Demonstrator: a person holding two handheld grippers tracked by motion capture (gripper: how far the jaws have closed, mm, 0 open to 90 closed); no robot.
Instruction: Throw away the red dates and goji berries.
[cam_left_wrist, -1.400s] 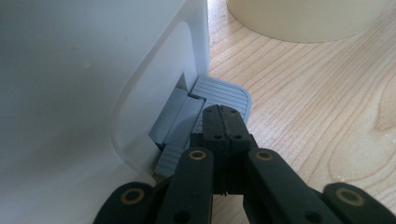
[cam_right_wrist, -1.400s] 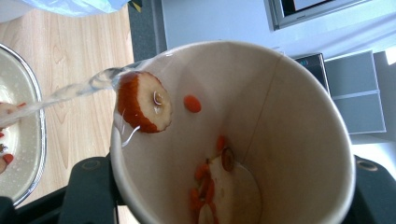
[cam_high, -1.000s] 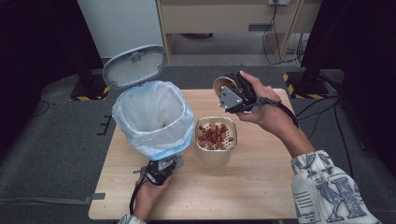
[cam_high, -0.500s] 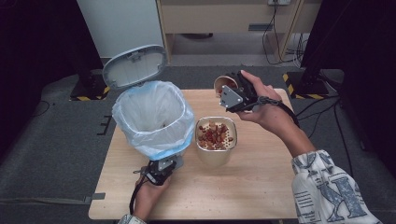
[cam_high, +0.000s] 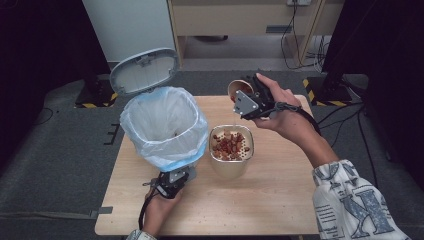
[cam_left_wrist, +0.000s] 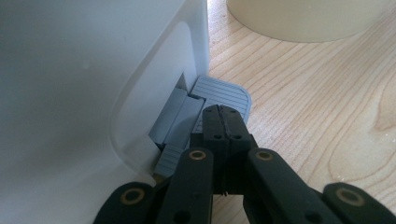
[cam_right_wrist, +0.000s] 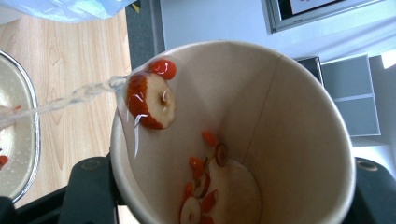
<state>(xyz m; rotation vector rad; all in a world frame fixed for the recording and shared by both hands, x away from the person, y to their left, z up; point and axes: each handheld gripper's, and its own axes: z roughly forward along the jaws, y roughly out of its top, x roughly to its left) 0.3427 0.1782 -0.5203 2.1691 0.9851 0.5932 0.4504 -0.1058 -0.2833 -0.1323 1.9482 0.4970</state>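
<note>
- The step in hand looked like straining: the tan paper cup (cam_high: 239, 89), tipped toward the steel strainer bowl (cam_high: 231, 145), was sending a thin stream of water down onto it.
- Taking that strainer bowl as landmark: the pale wooden table (cam_high: 280, 200), smooth and grained, lay beneath it.
- Just left of the strainer stood the white plastic pedal bin (cam_high: 165, 127), touching or nearly so, with a crinkled translucent blue-white bag over its rim and its grey rounded lid (cam_high: 145, 70) thrown up at the far side.
- The strainer itself, round, shiny and perforated, sat on a cream cylindrical tub (cam_high: 229, 170) and held reddish-brown fruit slices (cam_high: 227, 146).
- Up and to the right of it, the right gripper (cam_high: 248, 100) was clenched on the cup's wall, the cup tilted mouth-down toward the strainer.
- On the near left, the left gripper (cam_left_wrist: 223, 122) had its jaws pressed together with nothing between them, tips bearing down on the ribbed grey pedal (cam_left_wrist: 219, 95) at the bin's foot.
- In the right gripper view, a wet glossy red date slice (cam_right_wrist: 152, 100) clung at the cup's lip and smaller red bits (cam_right_wrist: 203, 186) stuck near the bottom.
- The next move, I'd judge, called for a steeper tilt or a tap to shake those clingers loose, pedal kept down.
</note>
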